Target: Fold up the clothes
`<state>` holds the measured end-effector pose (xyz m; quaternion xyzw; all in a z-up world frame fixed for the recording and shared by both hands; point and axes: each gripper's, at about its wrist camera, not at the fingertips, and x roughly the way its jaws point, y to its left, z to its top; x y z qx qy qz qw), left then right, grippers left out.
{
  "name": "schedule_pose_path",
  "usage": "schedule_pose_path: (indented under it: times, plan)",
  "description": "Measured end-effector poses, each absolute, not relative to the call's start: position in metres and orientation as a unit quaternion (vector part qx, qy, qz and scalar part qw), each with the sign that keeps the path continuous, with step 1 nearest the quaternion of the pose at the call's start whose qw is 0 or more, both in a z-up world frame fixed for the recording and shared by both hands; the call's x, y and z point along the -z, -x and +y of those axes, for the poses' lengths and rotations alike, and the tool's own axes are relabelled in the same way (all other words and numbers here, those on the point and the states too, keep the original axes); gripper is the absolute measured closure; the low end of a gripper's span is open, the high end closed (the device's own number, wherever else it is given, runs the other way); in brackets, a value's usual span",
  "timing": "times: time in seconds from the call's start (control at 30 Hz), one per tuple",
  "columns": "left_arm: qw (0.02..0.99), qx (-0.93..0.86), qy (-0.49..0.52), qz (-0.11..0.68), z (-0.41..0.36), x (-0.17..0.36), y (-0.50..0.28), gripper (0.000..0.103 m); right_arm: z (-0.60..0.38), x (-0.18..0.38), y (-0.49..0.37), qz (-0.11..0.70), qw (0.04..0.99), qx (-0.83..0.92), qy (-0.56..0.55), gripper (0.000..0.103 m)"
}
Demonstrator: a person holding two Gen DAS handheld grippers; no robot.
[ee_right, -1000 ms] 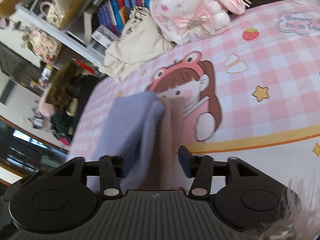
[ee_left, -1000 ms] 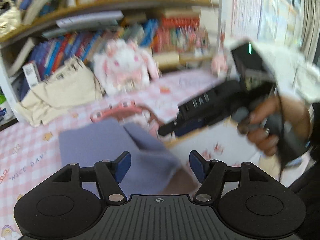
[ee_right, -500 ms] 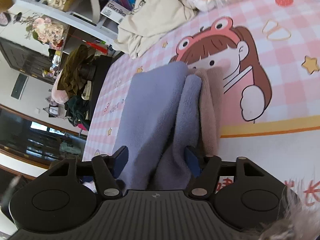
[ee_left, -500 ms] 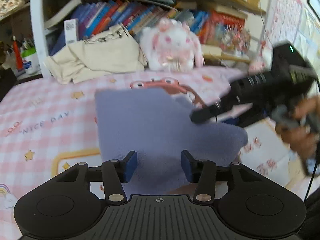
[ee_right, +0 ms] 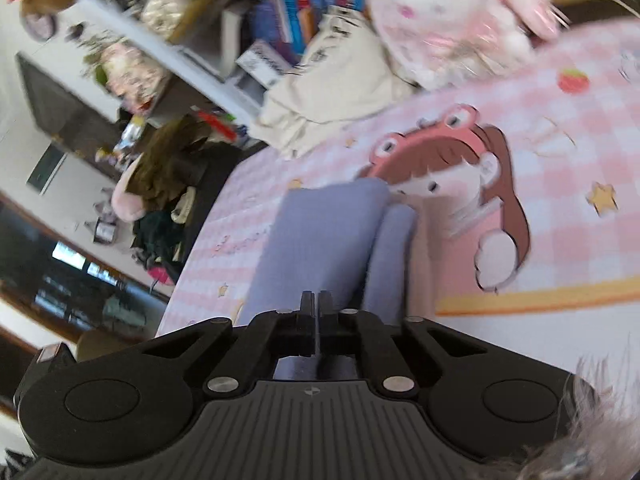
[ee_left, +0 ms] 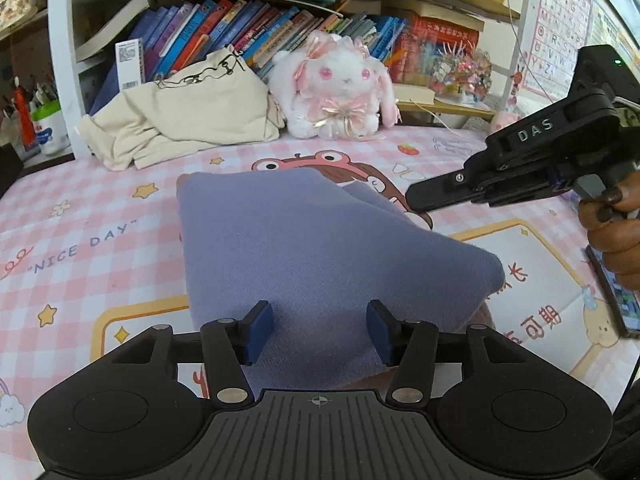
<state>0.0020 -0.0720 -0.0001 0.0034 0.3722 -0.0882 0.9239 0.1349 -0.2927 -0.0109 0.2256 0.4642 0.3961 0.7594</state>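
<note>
Folded lilac garment (ee_left: 320, 248) lies on pink checked sheet (ee_left: 80, 216); left gripper (ee_left: 320, 332) half-open astride its near edge, gripping nothing, likely steadying the fold; right gripper (ee_right: 317, 304) clamped empty alongside.

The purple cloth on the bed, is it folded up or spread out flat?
Folded. The purple cloth lies doubled in thick layers, with a rolled edge along its right side in the right wrist view, on the pink checked sheet.
</note>
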Motion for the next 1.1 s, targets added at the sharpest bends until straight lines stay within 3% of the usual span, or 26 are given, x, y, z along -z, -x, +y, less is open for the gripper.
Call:
schedule_pose_path:
  times: [0.03, 0.1, 0.27, 0.33, 0.4, 0.43, 0.47, 0.5, 0.7, 0.8, 0.87, 1.1]
  plan:
    - [0.924, 0.09, -0.006, 0.372, -0.072, 0.0, -0.002, 0.051, -0.294, 0.012, -0.135, 0.467, 0.758, -0.393, -0.232, 0.093]
    - [0.924, 0.091, -0.008, 0.372, -0.072, 0.0, -0.002, 0.051, -0.294, 0.013, -0.134, 0.475, 0.758, -0.383, -0.23, 0.048]
    - [0.932, 0.077, 0.002, 0.353, -0.066, -0.018, 0.001, 0.051, -0.286, 0.022, -0.135, 0.518, 0.734, -0.374, -0.229, 0.028]
    - [0.939, 0.076, 0.017, 0.334, -0.06, -0.027, 0.003, 0.051, -0.28, 0.027, -0.135, 0.535, 0.726, -0.371, -0.223, 0.028]
    - [0.94, 0.072, 0.027, 0.331, -0.054, -0.03, 0.002, 0.051, -0.269, 0.031, -0.134, 0.54, 0.725, -0.374, -0.207, 0.037]
    - [0.939, 0.069, 0.027, 0.337, -0.053, -0.028, 0.0, 0.051, -0.266, 0.029, -0.13, 0.529, 0.732, -0.384, -0.193, 0.047]
    - [0.937, 0.067, 0.024, 0.343, -0.053, -0.025, -0.001, 0.051, -0.263, 0.026, -0.126, 0.518, 0.738, -0.393, -0.18, 0.07]
    - [0.935, 0.065, 0.019, 0.348, -0.054, -0.022, -0.001, 0.051, -0.26, 0.023, -0.122, 0.506, 0.744, -0.402, -0.167, 0.08]
    - [0.93, 0.072, 0.047, 0.356, -0.052, -0.008, 0.006, 0.05, -0.257, -0.003, -0.089, 0.399, 0.773, -0.483, -0.099, 0.082]
    - [0.928, 0.074, 0.032, 0.365, -0.054, 0.0, 0.004, 0.05, -0.261, 0.035, -0.109, 0.495, 0.769, -0.389, -0.115, 0.077]
    - [0.927, 0.074, 0.007, 0.367, -0.06, 0.0, 0.003, 0.049, -0.273, 0.055, -0.118, 0.517, 0.75, -0.372, -0.179, 0.076]
    - [0.927, 0.06, -0.004, 0.37, -0.057, -0.009, 0.003, 0.049, -0.287, 0.036, -0.107, 0.49, 0.783, -0.352, -0.154, 0.062]
